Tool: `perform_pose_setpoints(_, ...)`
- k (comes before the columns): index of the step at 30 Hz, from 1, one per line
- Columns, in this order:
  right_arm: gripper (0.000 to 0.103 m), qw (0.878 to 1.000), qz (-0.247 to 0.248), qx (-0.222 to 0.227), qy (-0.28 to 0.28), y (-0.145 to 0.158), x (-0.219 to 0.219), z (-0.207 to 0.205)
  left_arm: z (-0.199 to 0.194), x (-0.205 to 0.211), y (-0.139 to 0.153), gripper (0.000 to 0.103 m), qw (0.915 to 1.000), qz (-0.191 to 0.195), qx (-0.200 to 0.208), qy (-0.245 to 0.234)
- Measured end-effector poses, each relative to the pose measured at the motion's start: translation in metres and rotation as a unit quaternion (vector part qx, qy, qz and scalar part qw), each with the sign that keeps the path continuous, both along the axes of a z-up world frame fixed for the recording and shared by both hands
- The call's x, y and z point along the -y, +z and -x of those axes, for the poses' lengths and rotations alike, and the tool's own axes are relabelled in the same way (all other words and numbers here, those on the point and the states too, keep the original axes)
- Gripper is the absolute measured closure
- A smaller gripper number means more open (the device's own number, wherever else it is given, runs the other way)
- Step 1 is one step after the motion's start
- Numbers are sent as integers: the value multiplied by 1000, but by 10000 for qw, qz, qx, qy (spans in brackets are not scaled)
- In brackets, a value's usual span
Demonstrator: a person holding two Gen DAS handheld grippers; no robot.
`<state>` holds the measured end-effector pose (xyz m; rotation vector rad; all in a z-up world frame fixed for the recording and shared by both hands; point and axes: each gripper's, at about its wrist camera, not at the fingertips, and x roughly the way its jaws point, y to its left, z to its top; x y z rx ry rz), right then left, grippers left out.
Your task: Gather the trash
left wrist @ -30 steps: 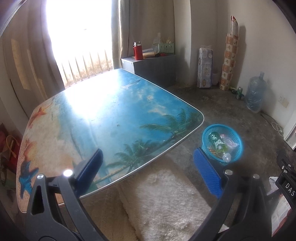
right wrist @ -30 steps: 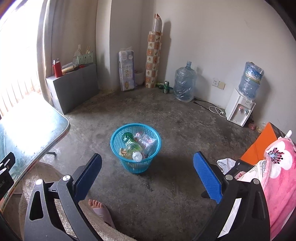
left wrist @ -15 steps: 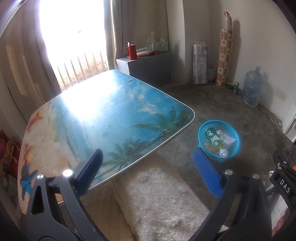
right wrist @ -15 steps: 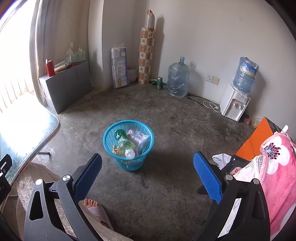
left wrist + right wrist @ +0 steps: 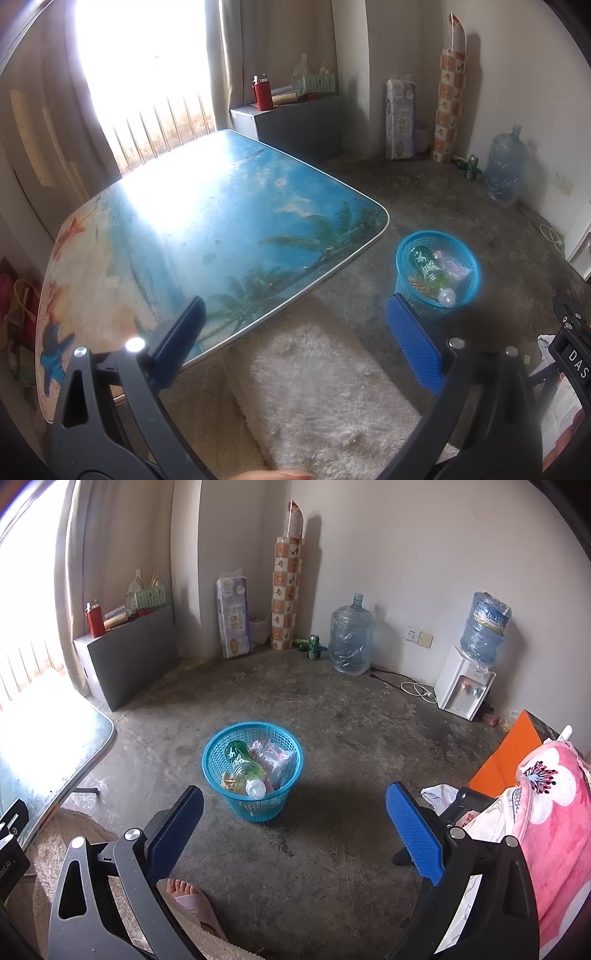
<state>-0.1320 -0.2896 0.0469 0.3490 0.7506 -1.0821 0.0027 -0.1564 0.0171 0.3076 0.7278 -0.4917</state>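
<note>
A blue plastic basket (image 5: 252, 771) stands on the concrete floor; it also shows in the left wrist view (image 5: 437, 273). It holds a green-labelled clear bottle (image 5: 243, 768), a crumpled clear bag (image 5: 275, 757) and small wrappers. My right gripper (image 5: 294, 825) is open and empty, held above the floor near the basket. My left gripper (image 5: 295, 343) is open and empty, held over the near edge of the beach-print table (image 5: 207, 236) and a white fluffy cushion (image 5: 321, 398).
A grey cabinet (image 5: 129, 657) with a red flask stands by the window. A water jug (image 5: 351, 642), a dispenser (image 5: 465, 686) and a green can (image 5: 313, 646) line the far wall. A pink blanket (image 5: 554, 812) lies right. A foot in a slipper (image 5: 188, 897) is below.
Both grippers have pulled back and shifted slightly, so the basket sits a little farther away in the right view. Both stay open and empty.
</note>
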Motion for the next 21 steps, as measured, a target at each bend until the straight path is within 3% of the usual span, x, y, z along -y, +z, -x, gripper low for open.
perform_pose_setpoints(21, 7, 10000, -18, -34, -12, 0, 0, 1, 0, -1, -6, 9, 9999, -30, -152, -76)
